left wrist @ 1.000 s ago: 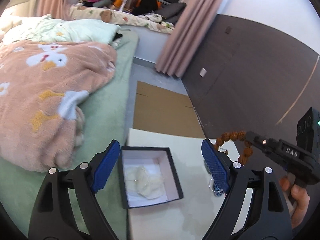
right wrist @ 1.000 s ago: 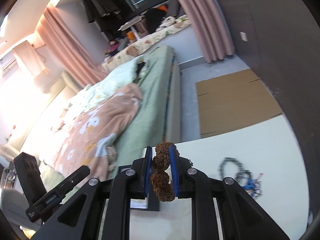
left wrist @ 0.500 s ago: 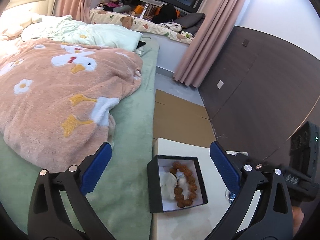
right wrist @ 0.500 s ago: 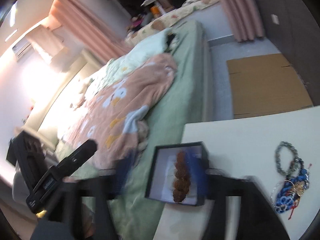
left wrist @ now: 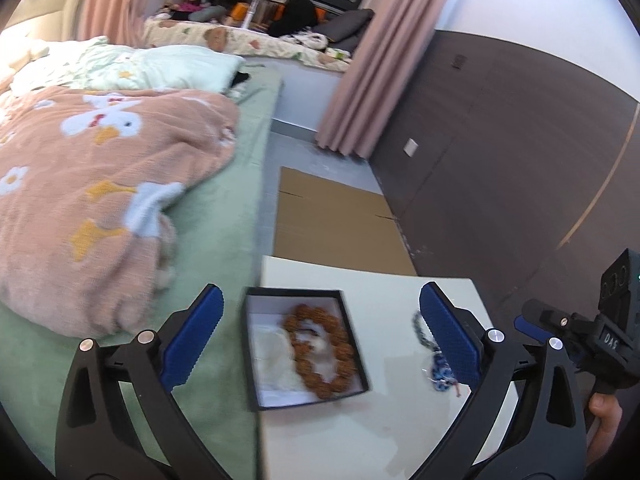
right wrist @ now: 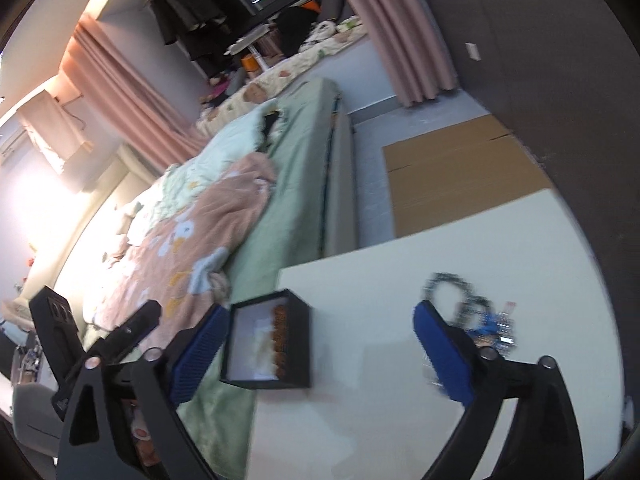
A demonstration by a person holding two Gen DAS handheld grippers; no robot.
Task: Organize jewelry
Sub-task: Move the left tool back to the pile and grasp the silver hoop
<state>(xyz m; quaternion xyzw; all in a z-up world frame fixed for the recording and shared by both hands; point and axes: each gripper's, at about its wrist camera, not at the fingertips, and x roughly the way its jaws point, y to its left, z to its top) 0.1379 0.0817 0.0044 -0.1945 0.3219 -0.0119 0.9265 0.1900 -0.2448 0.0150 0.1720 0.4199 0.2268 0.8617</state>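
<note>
Box (left wrist: 304, 396) with one brown bracelet (left wrist: 320, 352)

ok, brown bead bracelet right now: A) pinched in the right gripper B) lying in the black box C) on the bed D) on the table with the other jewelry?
B: the brown bead bracelet lies inside the black box on the white lining, and neither gripper holds anything.

a bed with a green sheet (left wrist: 236, 208) fills the left, a peach duck-print blanket (left wrist: 100, 184) heaped on it and a pale pillow (left wrist: 176, 68) farther back. flat cardboard (left wrist: 336, 220) lies on the far floor by pink curtains (left wrist: 376, 64) and a dark wall panel (left wrist: 520, 152).
</note>
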